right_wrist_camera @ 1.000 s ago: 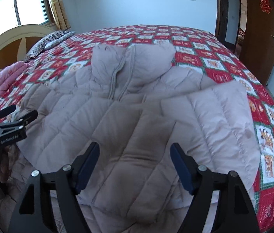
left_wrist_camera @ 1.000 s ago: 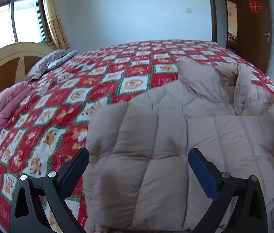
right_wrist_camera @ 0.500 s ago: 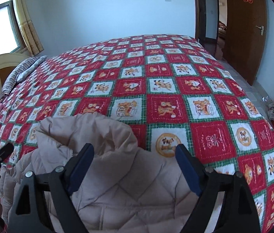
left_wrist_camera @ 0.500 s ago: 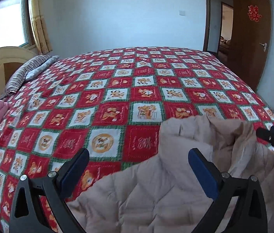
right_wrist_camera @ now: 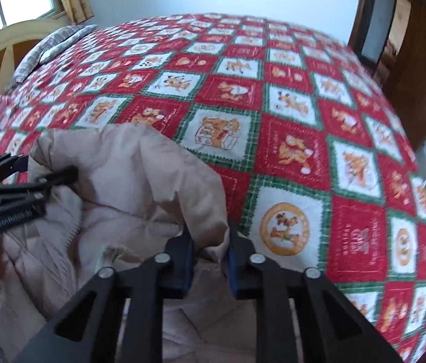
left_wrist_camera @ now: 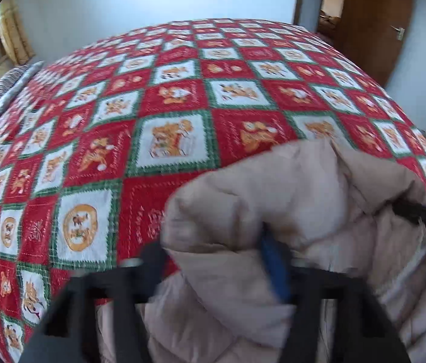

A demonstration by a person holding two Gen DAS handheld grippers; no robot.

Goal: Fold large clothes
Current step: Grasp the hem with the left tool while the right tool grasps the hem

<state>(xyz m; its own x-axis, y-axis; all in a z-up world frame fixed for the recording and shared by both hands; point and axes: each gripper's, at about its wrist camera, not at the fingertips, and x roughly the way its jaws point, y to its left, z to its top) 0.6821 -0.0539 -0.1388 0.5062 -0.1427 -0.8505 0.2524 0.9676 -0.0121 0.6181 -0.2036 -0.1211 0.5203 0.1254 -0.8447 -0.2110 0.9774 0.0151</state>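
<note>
Jacket (right_wrist_camera: 140, 181), beige quilted, pinched at its upper edge by both grippers.
Right gripper (right_wrist_camera: 209, 260) and left gripper (left_wrist_camera: 216, 260) each clamped a padded fold; garment bunched at near edge of checked bedspread (right_wrist_camera: 288, 121). Step judged: the fold-over; next, carrying both corners across evenly.

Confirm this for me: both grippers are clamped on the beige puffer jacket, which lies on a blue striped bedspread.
Not quite. The bedspread is a red, white and green check with cartoon animal squares, not blue striped; the right wrist view shows it plainly. The rest holds: the right gripper and the left gripper are each closed on the beige puffer jacket.
</note>
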